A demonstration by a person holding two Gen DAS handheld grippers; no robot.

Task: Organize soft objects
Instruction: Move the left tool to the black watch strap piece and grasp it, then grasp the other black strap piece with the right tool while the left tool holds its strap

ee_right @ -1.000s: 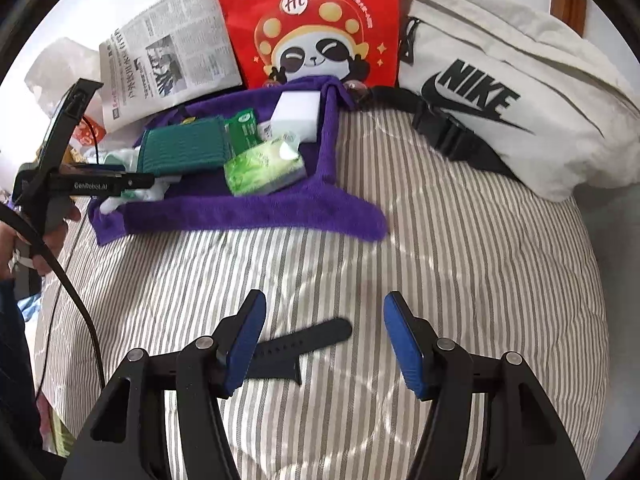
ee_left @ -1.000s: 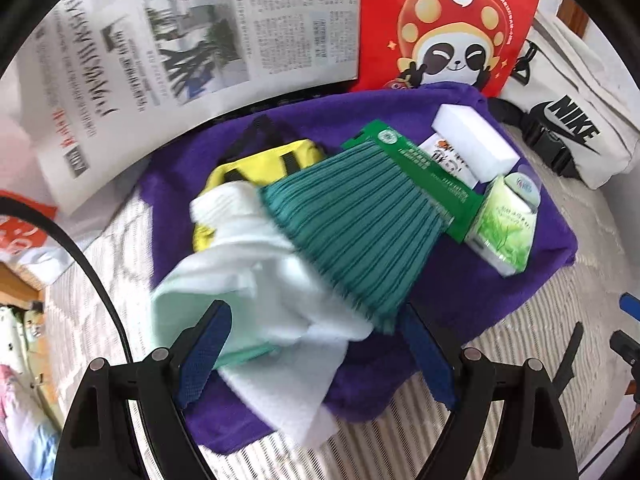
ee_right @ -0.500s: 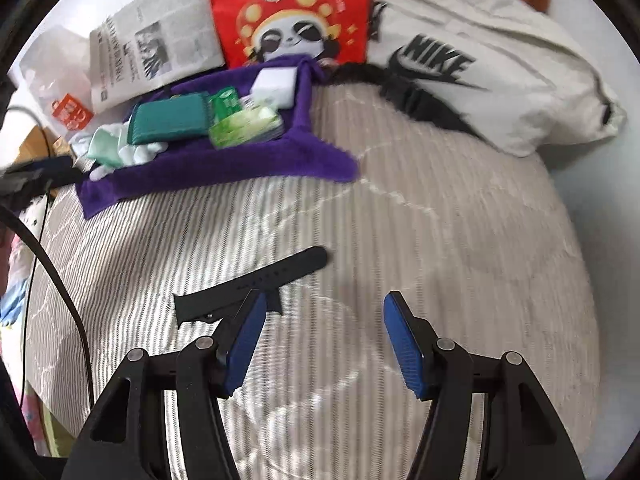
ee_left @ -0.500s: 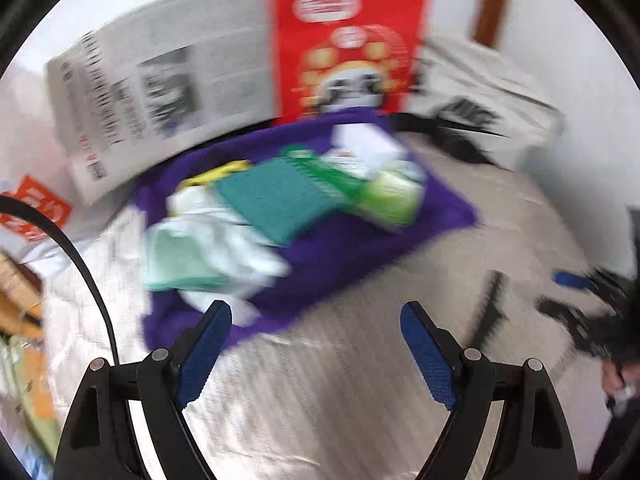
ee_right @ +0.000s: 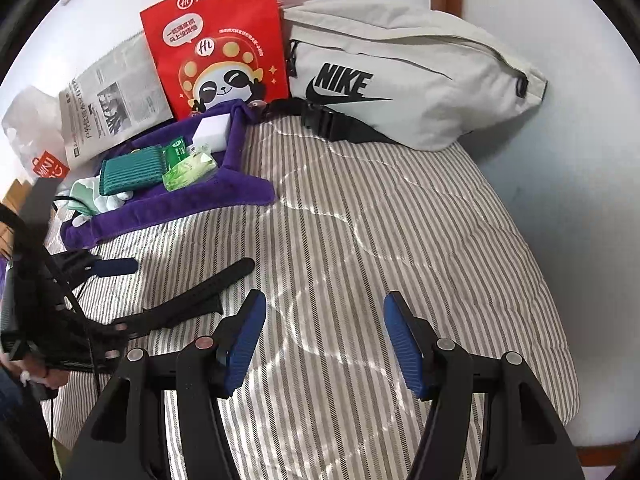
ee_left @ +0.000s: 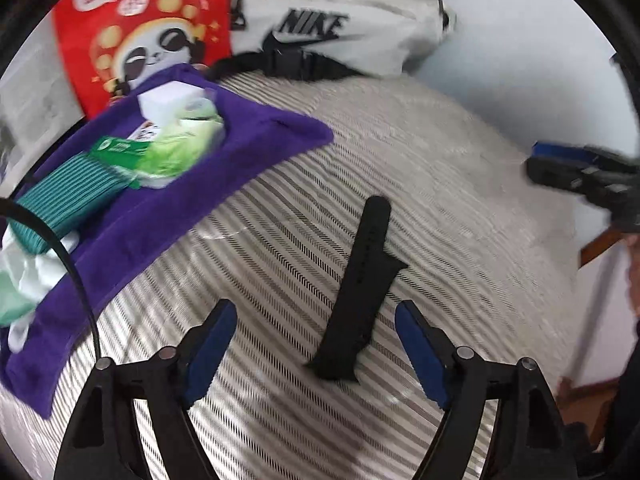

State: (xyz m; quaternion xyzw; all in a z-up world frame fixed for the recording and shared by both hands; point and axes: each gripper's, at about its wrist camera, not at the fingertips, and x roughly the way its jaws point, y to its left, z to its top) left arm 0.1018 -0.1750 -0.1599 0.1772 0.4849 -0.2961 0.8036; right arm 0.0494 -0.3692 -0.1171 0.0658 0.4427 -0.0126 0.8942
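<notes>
This looks like a bedroom in a home. A bed with a striped cover (ee_right: 380, 220) fills the view, with a white wall (ee_right: 560, 20) along its far edge and right side.

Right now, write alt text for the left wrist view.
The left gripper, jaws closing, straddles a black watch strap lying on a striped quilt without touching it. Behind, a purple towel holds soft goods.

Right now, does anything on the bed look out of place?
Yes: the black strap lies alone on the striped cover, apart from the soft items gathered on the purple towel. It sits between the closing left gripper.
</notes>
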